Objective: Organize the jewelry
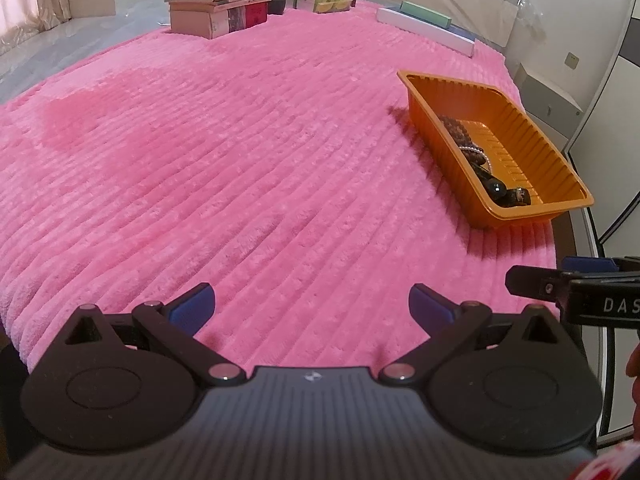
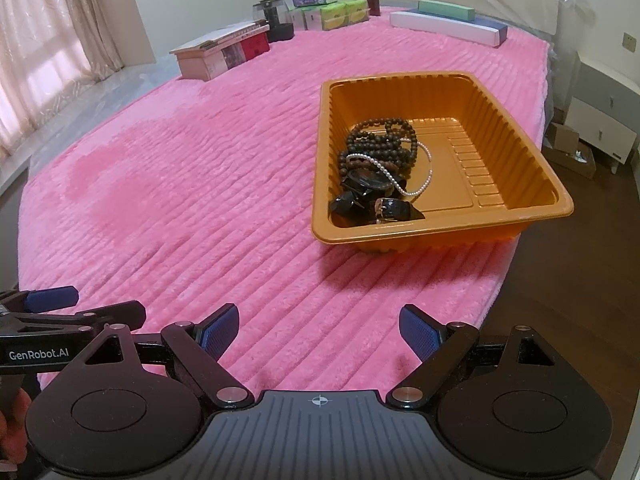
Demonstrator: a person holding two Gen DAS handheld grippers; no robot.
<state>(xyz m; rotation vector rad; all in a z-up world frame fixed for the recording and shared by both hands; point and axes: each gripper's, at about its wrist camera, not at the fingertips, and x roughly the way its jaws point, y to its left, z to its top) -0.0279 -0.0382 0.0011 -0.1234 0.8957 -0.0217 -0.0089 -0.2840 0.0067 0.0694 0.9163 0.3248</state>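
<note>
The right gripper [image 2: 316,330] is spread wide and empty over the pink blanket [image 2: 180,200], as is the left gripper [image 1: 311,308] beside it. Ahead and slightly right, well apart, the orange tray [image 2: 520,148] holds dark beads [image 2: 376,140], a pearl strand [image 2: 424,176] and a watch [image 2: 368,190].

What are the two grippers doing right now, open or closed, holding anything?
Left gripper: open, empty, above the pink blanket.
Right gripper: open, empty, short of the orange tray.
</note>
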